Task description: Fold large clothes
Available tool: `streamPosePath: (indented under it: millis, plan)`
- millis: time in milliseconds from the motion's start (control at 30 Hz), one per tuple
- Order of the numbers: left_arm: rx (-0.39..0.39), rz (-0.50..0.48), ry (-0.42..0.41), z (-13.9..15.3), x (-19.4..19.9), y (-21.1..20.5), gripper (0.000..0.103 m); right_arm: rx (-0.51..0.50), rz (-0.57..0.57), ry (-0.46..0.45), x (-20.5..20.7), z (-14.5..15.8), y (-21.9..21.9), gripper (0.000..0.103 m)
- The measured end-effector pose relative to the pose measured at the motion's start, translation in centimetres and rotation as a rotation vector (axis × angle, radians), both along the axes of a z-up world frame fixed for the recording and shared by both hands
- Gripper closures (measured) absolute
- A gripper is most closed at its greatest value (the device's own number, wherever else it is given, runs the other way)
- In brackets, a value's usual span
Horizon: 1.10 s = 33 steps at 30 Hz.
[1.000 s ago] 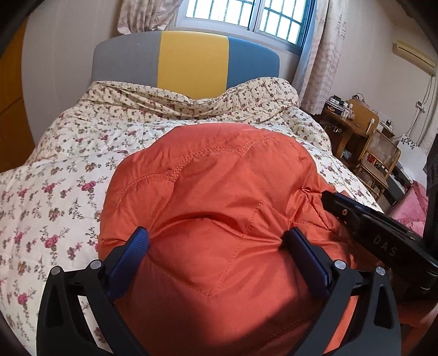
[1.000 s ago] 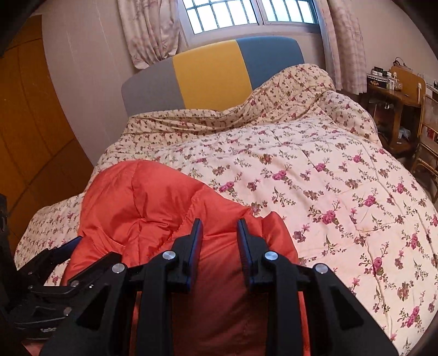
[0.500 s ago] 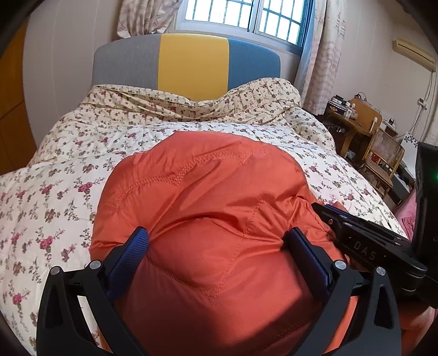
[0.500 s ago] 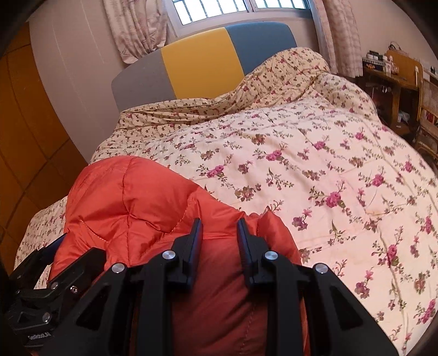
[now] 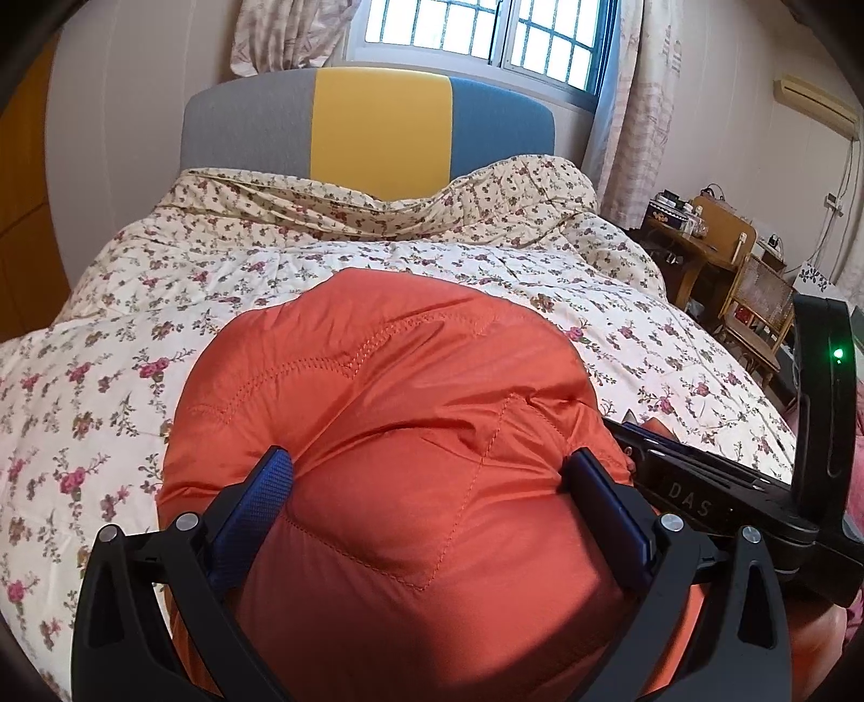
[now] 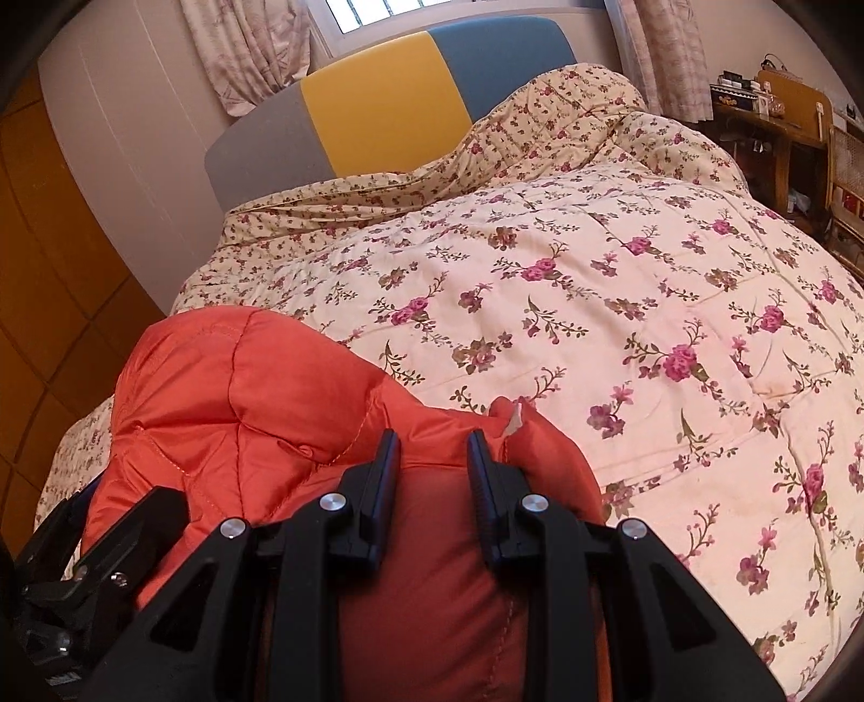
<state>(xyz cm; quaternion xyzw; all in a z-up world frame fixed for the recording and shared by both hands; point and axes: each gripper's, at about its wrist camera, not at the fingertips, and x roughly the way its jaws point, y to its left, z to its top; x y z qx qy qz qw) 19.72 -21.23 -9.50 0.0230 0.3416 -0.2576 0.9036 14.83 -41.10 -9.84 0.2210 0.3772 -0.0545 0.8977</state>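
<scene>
Left wrist view, nearest, at the bottom of the frame: left hand-held gripper (image 5: 426,475), jaws spread wide, blue pads (image 5: 254,502) pressed into a thick bulge of the orange quilted jacket (image 5: 399,421) from both sides. Gripping the jacket, fabric puffed up between the fingers and dented where the pads bite. At the lower right of this frame: right hand-held gripper (image 5: 696,486) seen side-on, black, lettered, a green light on its upright part, tip buried in the jacket's right edge.

Right wrist view, bottom centre: right hand-held gripper (image 6: 432,459), jaws narrow, closed on a fold of the same orange quilted jacket (image 6: 254,399); cloth fills the gap between the fingers. At the lower left corner: black frame of the left hand-held gripper (image 6: 81,567), touching the jacket's left side; jaws not readable from here.

Jacket bunched into a rounded mound in the lower middle of both frames, resting on the floral quilt (image 5: 135,345) of the bed.

Farther back, upper half: quilt rumpled into a ridge against the headboard (image 5: 378,129), grey, yellow and blue panels. Behind it, a barred window (image 5: 486,43) with patterned curtains (image 5: 637,97). Upper right: a cluttered wooden desk (image 5: 696,243) and a chair (image 5: 756,308) beside the bed.
</scene>
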Motion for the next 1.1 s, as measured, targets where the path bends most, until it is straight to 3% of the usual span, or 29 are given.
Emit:
streamPosePath:
  millis: [167,233,300,433,567,800,967,1100]
  plan:
    - [-0.012,0.005,0.029,2.1,-0.5,0.7,0.003,0.017,-0.008,-0.014,-0.3,0.0,-0.4,0.079]
    - [-0.043,0.066,0.015,3.7,-0.1,1.1,0.003,0.015,-0.010,-0.018,-0.4,0.1,-0.4,0.079]
    - [-0.023,0.129,0.007,4.5,0.8,1.0,0.003,0.008,-0.012,-0.020,-0.4,0.2,-0.4,0.079]
    - [0.030,0.198,0.102,3.0,4.2,-0.1,0.003,0.006,-0.021,-0.014,-0.5,0.2,-0.4,0.079]
    - [0.094,0.185,0.089,1.1,4.9,-1.1,0.003,-0.021,-0.021,0.001,-0.2,0.2,-0.1,0.079]
    - [0.052,0.172,0.086,-1.0,5.5,-0.3,0.003,-0.055,-0.019,0.003,0.0,0.1,0.5,0.078]
    - [0.041,0.171,0.062,-0.4,4.6,0.0,0.003,-0.014,0.003,-0.023,-0.5,0.6,-0.1,0.077]
    - [0.009,0.148,0.060,0.6,2.4,1.7,0.003,-0.008,0.024,-0.058,-1.1,3.1,0.0,0.074]
